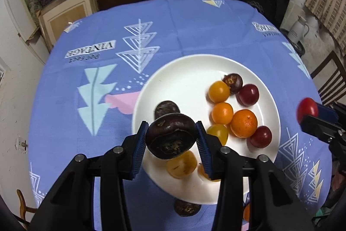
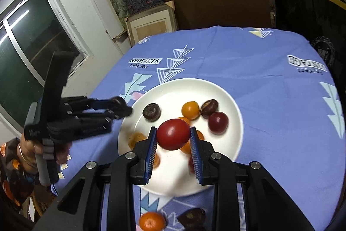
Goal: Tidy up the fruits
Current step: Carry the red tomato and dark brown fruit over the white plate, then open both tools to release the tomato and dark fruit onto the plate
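The left claw (image 1: 172, 140) pinching a dark chestnut (image 1: 170, 138) and the right claw (image 2: 173, 138) pinching a red tomato (image 2: 173, 134) should lower gently onto the white plate (image 1: 183, 70), near its 9 o'clock bare side.

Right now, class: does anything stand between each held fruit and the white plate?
Nothing visible does. The left gripper holds a water chestnut and the right gripper a red tomato over the white plate.

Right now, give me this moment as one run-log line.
left tool: shut on dark chestnut | right tool: shut on red tomato | both above white plate | stage: carrying
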The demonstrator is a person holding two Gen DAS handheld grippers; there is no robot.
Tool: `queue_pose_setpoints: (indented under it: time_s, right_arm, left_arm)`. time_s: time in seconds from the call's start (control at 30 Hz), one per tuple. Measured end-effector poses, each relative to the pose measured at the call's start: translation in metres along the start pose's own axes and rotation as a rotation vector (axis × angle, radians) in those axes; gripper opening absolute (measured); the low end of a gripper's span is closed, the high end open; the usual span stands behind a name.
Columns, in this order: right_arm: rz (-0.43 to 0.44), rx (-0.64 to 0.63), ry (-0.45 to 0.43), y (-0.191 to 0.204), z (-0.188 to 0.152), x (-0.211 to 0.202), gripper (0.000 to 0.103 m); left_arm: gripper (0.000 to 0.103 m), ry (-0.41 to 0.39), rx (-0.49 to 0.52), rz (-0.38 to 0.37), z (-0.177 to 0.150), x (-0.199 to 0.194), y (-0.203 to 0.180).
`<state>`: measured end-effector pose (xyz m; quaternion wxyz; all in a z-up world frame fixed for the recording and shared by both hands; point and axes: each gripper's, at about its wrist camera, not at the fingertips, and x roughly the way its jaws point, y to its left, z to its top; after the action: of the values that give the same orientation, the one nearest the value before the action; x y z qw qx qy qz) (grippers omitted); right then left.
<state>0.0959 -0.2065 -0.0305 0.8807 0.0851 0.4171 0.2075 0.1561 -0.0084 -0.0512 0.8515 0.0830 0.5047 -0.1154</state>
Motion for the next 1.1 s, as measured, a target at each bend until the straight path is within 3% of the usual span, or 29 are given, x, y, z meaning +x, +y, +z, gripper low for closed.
queue_pose_setpoints:
  time_s: [0.43, 0.83, 0.87, 0.9, 0.97, 1.1]
  right_arm:
    - [0.032, -0.038, 0.058, 0.012, 0.025, 0.055, 0.031]
    - [0.022, -0.04, 0.092, 0.006, 0.03, 0.075, 0.033]
    - [0.02, -0.037, 0.094, 0.006, 0.03, 0.077, 0.034]
    - [0.022, -0.037, 0.098, 0.006, 0.031, 0.079, 0.047]
    - [-0.007, -0.045, 0.087, 0.007, 0.032, 0.079, 0.062]
    - [-0.027, -0.056, 0.065, 0.006, 0.033, 0.072, 0.062]
  left_arm:
    - [0.043, 0.023, 0.013, 0.026, 0.006, 0.02, -0.006]
    - [0.044, 0.052, 0.005, 0.028, 0.007, 0.034, -0.005]
    - [0.044, 0.054, 0.005, 0.031, 0.007, 0.035, -0.005]
    - [0.049, 0.053, 0.003, 0.033, 0.007, 0.036, -0.005]
    - [0.068, 0.038, -0.004, 0.041, 0.008, 0.034, -0.004]
    - [0.069, 0.017, -0.006, 0.051, 0.011, 0.027, -0.003]
